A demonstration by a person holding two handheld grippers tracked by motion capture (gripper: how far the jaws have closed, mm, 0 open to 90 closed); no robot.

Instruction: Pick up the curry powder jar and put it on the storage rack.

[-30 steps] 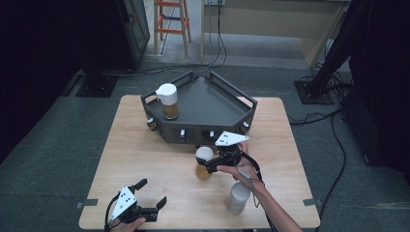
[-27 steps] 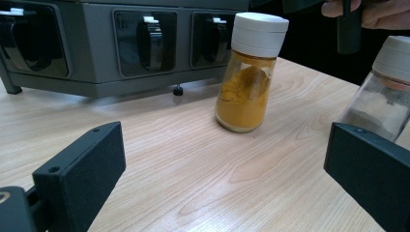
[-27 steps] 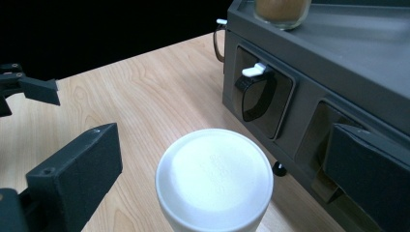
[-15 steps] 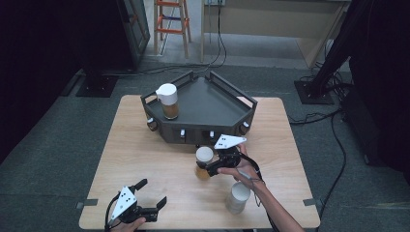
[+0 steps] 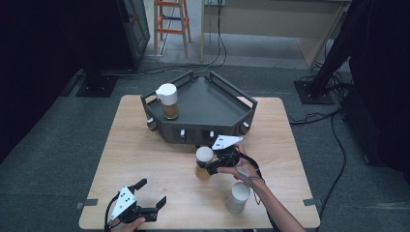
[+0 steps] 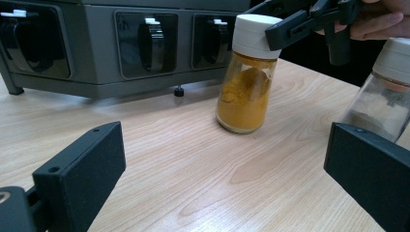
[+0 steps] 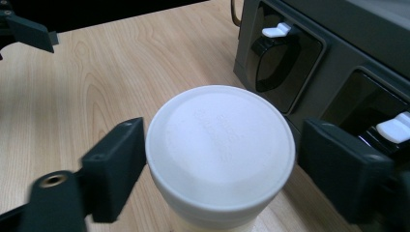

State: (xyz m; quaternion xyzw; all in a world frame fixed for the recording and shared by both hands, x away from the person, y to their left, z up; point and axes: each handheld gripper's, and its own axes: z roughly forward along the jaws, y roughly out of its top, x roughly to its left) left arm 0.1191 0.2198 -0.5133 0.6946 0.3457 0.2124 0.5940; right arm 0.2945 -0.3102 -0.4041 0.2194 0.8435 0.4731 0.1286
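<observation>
My right tool has just been closing; its jaws now clasp the white lid of the turmeric-yellow spice jar, upright just before the grey rack. My left tool gapes wide.

The spice jar is a small glass jar with a wide white lid and is filled about two thirds with orange-yellow powder. It stands on the wooden table, just in front of the dark grey rack, and it leans a little to one side, so it is not fully upright. The two black jaws of the right gripper are on both sides of its white lid, one jaw touching the lid edge and the other very close to it.
</observation>
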